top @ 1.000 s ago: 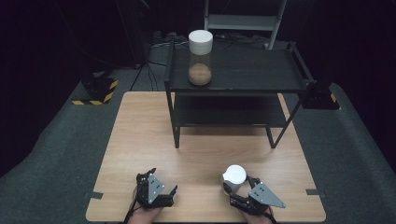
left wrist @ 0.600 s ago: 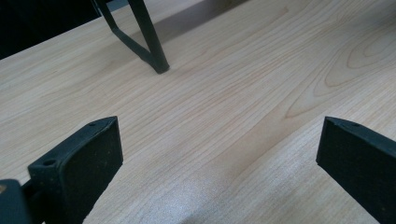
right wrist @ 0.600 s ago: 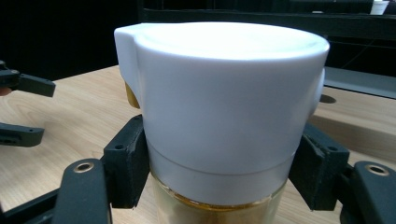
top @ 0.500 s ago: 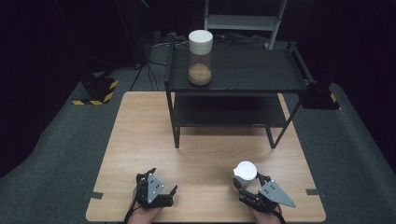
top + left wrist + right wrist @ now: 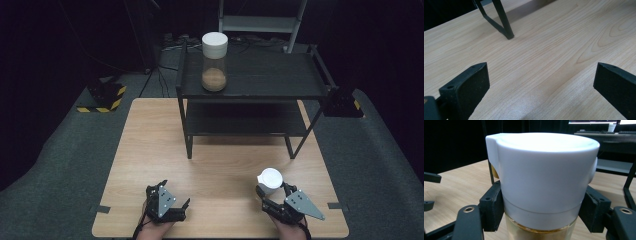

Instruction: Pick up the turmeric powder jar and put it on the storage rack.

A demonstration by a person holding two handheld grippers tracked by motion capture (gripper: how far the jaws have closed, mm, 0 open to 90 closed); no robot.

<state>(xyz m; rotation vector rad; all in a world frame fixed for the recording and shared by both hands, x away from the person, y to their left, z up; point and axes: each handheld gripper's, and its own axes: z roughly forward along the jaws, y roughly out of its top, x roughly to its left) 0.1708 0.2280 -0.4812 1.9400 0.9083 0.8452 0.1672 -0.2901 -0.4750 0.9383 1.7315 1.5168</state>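
The right gripper (image 5: 274, 196) has its jaws clenched on the white-lidded jar (image 5: 541, 185), just below the lid. Since a second ago jar and hand have slid rightward along the surface's (image 5: 220, 165) near edge, probably carrying toward the shelf rack (image 5: 250, 85) ahead. The left gripper (image 5: 169, 202) rests low, jaws spread, nothing between.

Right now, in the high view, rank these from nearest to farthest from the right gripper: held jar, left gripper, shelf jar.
1. Held jar, between the right gripper's jaws.
2. Left gripper, across the table's near edge.
3. Shelf jar, on the rack's top tier, far side.
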